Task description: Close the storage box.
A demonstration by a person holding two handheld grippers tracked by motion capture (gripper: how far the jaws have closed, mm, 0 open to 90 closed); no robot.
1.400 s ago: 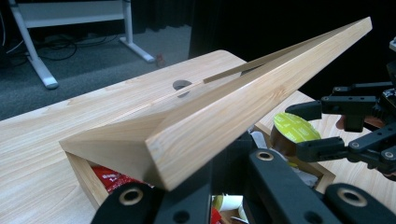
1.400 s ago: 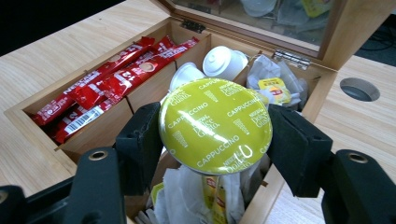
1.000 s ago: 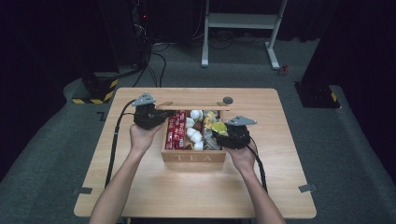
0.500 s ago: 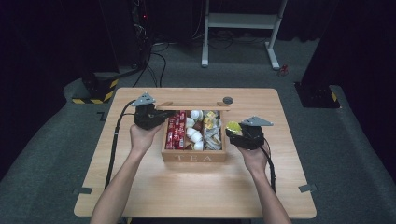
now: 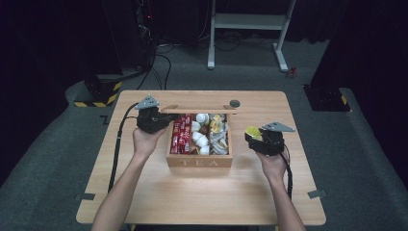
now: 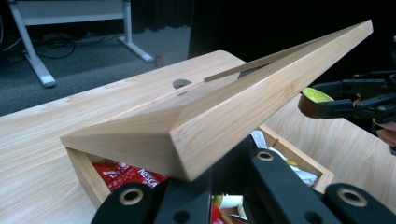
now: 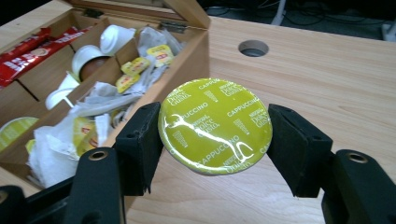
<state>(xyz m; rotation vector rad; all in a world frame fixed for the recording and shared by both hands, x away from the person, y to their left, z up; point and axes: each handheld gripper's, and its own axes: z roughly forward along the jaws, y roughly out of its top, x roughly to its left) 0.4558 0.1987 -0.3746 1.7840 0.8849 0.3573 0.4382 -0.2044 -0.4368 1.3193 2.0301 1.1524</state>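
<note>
The right claw point(image 7: 212, 135) is closed on a coffee capsule point(image 7: 215, 126); its two black pads are pressed against opposite edges of the round body. The capsule's yellow-green foil top, printed "Cappuccino", is turned toward the right gripper view's camera. In the high view the right claw point(image 5: 254, 136) is seen held above the bare bench point(image 5: 202, 197), just to the right of the wooden tea box point(image 5: 199, 161) and apart from it, with the capsule point(image 5: 252, 132) at its tip.

The left claw point(image 5: 166, 121) is positioned at the left rear corner of the box. Its jaws are fully closed, and the raised lid point(image 6: 224, 100) is seen resting tilted just above them in the left gripper view; whether the lid is clamped or merely propped cannot be told. The lid is hinged along the far edge of the box.

The box is open and divided into compartments. Red sachets point(image 5: 180, 134) are held in the left one, white capsules point(image 5: 199, 137) in the middle one, and yellow packets and paper wrappers point(image 5: 217, 132) in the right one. A round hole point(image 5: 235, 103) is cut into the bench behind the box.
</note>
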